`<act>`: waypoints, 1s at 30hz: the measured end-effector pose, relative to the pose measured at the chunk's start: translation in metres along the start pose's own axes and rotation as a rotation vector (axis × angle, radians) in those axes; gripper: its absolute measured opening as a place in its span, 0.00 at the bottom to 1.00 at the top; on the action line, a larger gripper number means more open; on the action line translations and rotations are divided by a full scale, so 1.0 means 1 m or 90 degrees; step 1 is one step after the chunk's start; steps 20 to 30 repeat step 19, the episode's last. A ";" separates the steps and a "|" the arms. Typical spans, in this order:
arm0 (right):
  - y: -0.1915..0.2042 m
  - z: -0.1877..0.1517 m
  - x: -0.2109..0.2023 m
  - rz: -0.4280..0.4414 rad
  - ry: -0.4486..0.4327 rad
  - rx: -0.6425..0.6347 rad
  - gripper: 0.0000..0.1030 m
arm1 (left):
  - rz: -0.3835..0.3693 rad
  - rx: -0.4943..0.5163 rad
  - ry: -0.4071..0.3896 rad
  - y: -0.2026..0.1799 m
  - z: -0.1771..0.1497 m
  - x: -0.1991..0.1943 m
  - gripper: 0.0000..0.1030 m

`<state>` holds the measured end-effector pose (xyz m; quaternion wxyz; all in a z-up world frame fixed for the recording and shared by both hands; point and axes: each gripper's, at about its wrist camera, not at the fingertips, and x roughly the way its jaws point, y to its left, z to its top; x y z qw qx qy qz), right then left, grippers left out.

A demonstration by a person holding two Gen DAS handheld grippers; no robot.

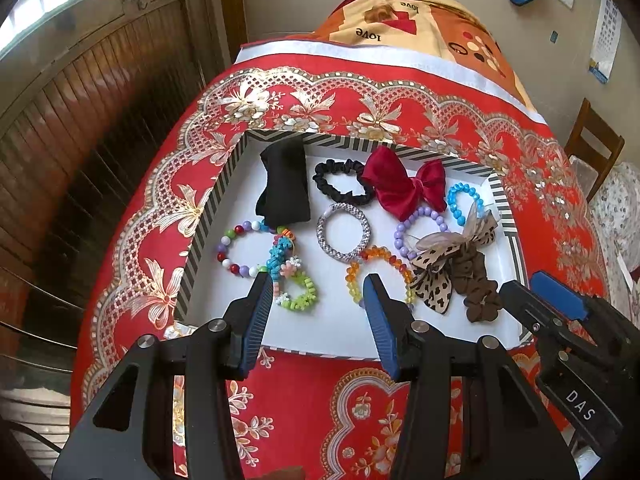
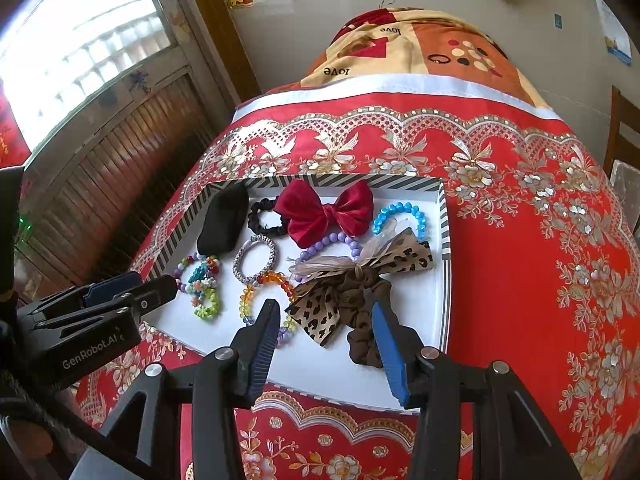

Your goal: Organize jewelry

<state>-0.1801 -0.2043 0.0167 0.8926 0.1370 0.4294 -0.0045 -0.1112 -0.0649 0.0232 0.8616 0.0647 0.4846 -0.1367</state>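
So everything sits in a shallow white tray (image 1: 344,332) with a striped rim, on a red flowered tablecloth (image 1: 304,412).

Going left to right: by the tray's left edge there's a multicolour bead bracelet (image 1: 236,250), hard round beads on what's probably elastic, so light but slippery and happy to roll. I'd pinch across the strand, not on a single bead. Just beside it is a knotty blue, pink and green plastic bracelet (image 1: 294,280), bumpy, easy to grip. Toward the far left corner lies a folded black cloth piece (image 1: 285,182), soft and floppy, can't tell exactly what it is. In the middle there's a silver braided hair tie (image 1: 346,232), a black scrunchie (image 1: 341,182) and an orange and yellow bead bracelet (image 1: 378,276) near the front edge. Then the red velvet bow (image 1: 404,184), squashy, best grabbed at the centre knot. Right side: purple bracelet (image 1: 420,226), blue bracelet (image 1: 464,202), and a leopard-print bow (image 2: 348,292) lying over a brown scrunchie (image 2: 366,332), all light and soft.

Left gripper (image 1: 318,292) hangs over the tray's front edge, jaws spread wide with nothing between them, pointed at the gap between the knotty bracelet and the orange one. Right gripper (image 2: 324,318) is also wide apart and empty, and it straddles the leopard bow and brown scrunchie at the front right.
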 end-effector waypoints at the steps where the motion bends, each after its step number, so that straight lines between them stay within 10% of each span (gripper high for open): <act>1: 0.000 0.000 0.000 0.000 0.001 0.000 0.44 | 0.000 0.000 0.000 0.000 0.000 0.000 0.45; 30: -0.051 -0.006 -0.006 -0.025 -0.015 0.046 0.45 | -0.024 -0.002 -0.001 0.001 -0.001 0.004 0.45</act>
